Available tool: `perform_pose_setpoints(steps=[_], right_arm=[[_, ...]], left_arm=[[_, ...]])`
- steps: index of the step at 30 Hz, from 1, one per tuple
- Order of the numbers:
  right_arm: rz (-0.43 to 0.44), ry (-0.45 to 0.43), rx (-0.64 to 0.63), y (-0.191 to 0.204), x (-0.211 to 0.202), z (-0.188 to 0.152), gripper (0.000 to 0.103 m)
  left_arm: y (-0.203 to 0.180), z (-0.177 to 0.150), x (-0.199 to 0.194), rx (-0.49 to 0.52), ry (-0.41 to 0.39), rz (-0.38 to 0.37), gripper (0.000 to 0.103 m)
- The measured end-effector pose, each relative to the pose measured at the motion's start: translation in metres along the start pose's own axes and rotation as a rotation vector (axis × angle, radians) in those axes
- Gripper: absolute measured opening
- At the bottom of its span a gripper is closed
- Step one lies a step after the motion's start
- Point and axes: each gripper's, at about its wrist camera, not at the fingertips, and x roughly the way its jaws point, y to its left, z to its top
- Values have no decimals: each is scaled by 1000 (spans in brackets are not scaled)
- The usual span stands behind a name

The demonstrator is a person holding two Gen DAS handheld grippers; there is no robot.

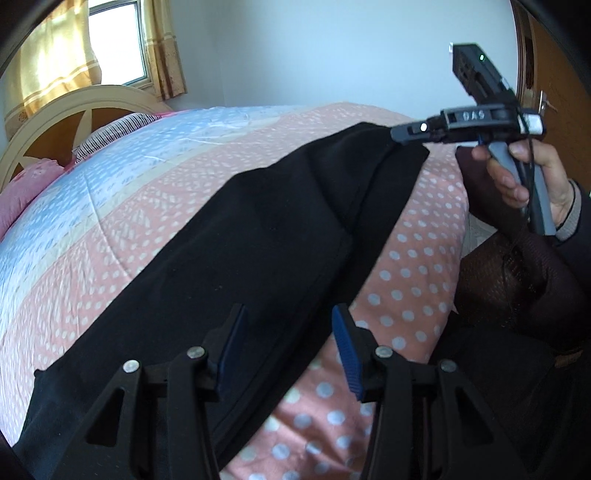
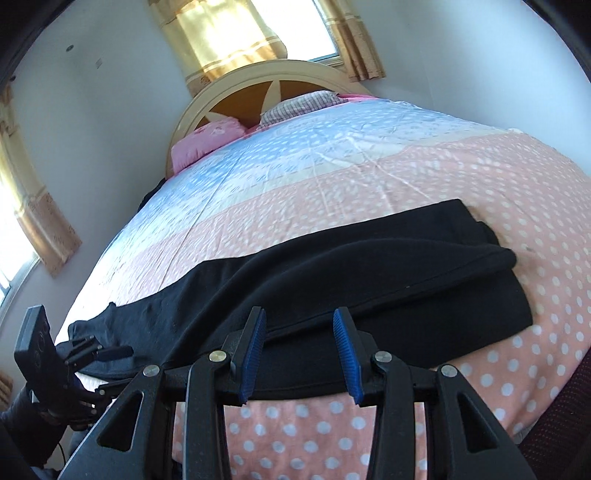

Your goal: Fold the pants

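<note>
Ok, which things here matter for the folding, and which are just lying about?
For the job:
- black pants
- left tool
- right tool
- bedspread, the work surface

Just there:
- pink pillow
- checked pillow
- headboard
- curtains

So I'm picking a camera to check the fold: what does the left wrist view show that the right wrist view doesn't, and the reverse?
Only the left wrist view: the hand holding the right tongs at the far end of the black pants, and a wooden door.
Only the right wrist view: the pants' folded-over layer lying across the spread, and a second window on the side wall.
Both: the black pants, dotted pink bedspread, pink pillow, headboard and open blue-padded tongs in the foreground.
</note>
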Motion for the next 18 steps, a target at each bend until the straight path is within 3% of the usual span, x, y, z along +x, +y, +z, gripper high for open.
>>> perform_pose_setpoints(steps=[4, 14, 16, 18], right_arm=[[-22, -23, 49, -17, -7, 3, 40], [-128, -100, 282, -81, -37, 9, 40], [-118, -100, 321, -90, -37, 9, 40], [-102, -94, 347, -97, -34, 8, 40]], left_arm=[[4, 2, 8, -9, 39, -12, 30], [6, -2, 6, -8, 41, -11, 29], [3, 1, 10, -4, 41, 0, 11], [7, 2, 8, -14, 40, -13, 8]])
